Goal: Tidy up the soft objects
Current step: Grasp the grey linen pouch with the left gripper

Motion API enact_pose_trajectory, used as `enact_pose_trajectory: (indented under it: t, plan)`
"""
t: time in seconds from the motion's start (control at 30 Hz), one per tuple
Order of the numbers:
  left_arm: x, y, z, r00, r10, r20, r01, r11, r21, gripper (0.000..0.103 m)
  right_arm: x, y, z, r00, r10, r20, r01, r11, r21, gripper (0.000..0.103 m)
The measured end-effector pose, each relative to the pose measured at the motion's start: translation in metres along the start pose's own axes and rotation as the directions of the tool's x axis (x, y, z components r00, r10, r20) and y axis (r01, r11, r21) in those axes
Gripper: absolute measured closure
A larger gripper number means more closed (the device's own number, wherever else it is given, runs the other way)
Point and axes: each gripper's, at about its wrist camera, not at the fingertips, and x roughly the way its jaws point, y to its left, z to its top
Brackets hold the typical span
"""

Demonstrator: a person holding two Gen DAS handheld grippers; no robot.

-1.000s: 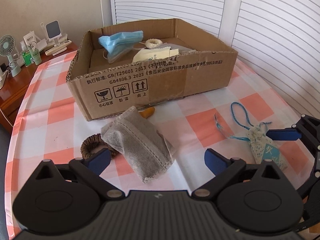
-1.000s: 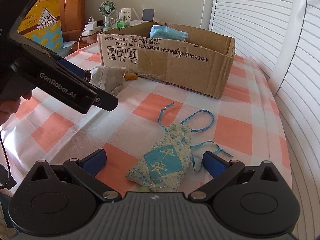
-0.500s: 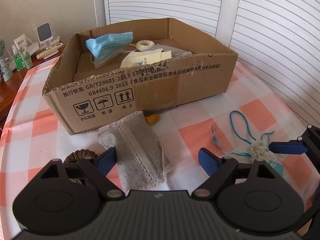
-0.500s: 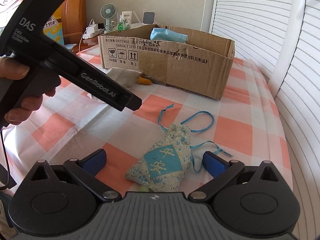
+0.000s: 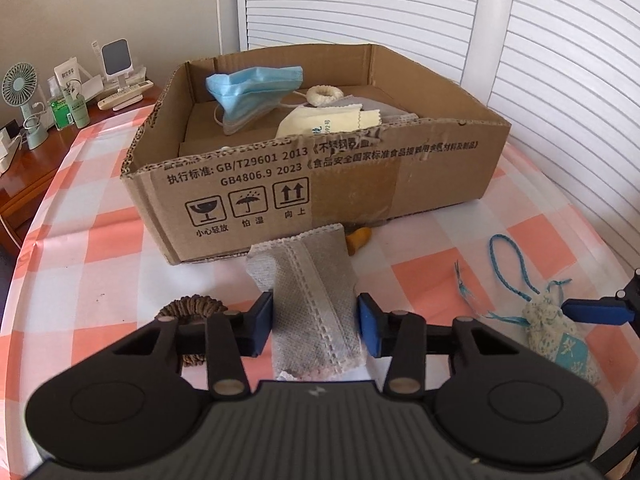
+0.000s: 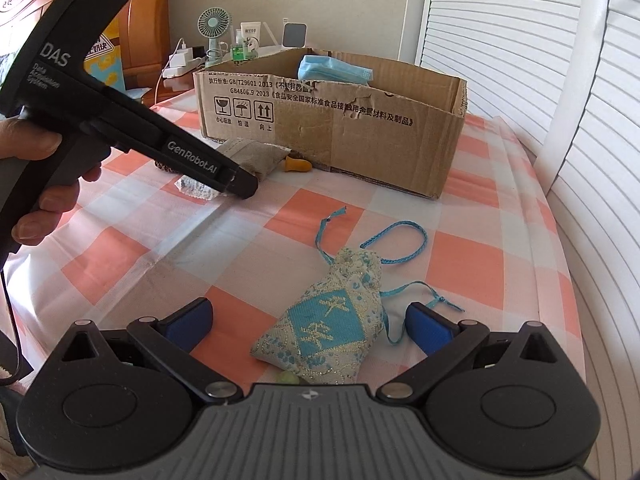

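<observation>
A grey fabric pouch [image 5: 308, 300] lies on the checked tablecloth just in front of the cardboard box [image 5: 360, 184]. My left gripper [image 5: 316, 326] straddles it, its jaws closing, and both blue pads touch the pouch's sides. In the right wrist view a blue and cream embroidered sachet [image 6: 332, 328] with blue cords rests between the wide-apart fingers of my right gripper [image 6: 310, 316], which is open and clear of it. The box holds a blue face mask [image 5: 256, 92], a cream cloth [image 5: 320, 120] and a pale ring [image 5: 324, 94].
A brown woven ring [image 5: 192, 308] lies left of the pouch, partly under the left finger. A small orange piece [image 5: 358, 238] sits against the box's front wall. A person's hand [image 6: 40, 184] holds the left gripper. A side table with a fan [image 5: 20, 88] and bottles stands far left.
The left gripper's jaws have come in from wide apart onto the grey pouch's sides, and it has shifted a little over the pouch. The right gripper and the sachet have not moved.
</observation>
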Motion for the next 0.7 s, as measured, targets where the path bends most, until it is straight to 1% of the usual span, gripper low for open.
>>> enact_pose_trajectory:
  t: [0.13, 0.23, 0.33, 0.43, 0.57, 0.7]
  plan:
    - [-0.010, -0.001, -0.009, 1.000, -0.013, -0.009, 0.013, 0.999, 0.033, 0.060, 0.000, 0.001, 0.000, 1.000, -0.011, -0.002, 0.011, 1.000, 0.009, 0.000]
    - [-0.020, 0.001, -0.018, 0.999, -0.028, -0.019, 0.029, 0.999, 0.040, 0.060, 0.001, 0.002, 0.001, 1.000, -0.018, -0.005, 0.018, 1.000, 0.015, 0.000]
    - [-0.028, 0.003, -0.024, 0.999, -0.026, -0.022, 0.027, 0.998, 0.052, 0.060, 0.001, 0.002, 0.001, 1.000, -0.024, -0.009, 0.024, 1.000, 0.020, 0.000]
    - [-0.032, 0.002, -0.024, 1.000, -0.009, -0.010, 0.009, 0.997, 0.071, 0.055, 0.000, 0.003, 0.001, 1.000, -0.029, -0.010, 0.030, 0.999, 0.025, 0.000]
    - [-0.027, 0.001, -0.020, 1.000, -0.008, -0.011, 0.008, 0.999, 0.052, 0.049, -0.001, 0.004, 0.000, 0.999, -0.034, -0.009, 0.034, 0.999, 0.028, 0.000]
    - [-0.020, -0.001, -0.019, 1.000, -0.002, -0.012, 0.002, 0.999, 0.037, 0.048, -0.001, 0.004, -0.001, 0.999, -0.032, -0.006, 0.033, 0.999, 0.029, 0.000]
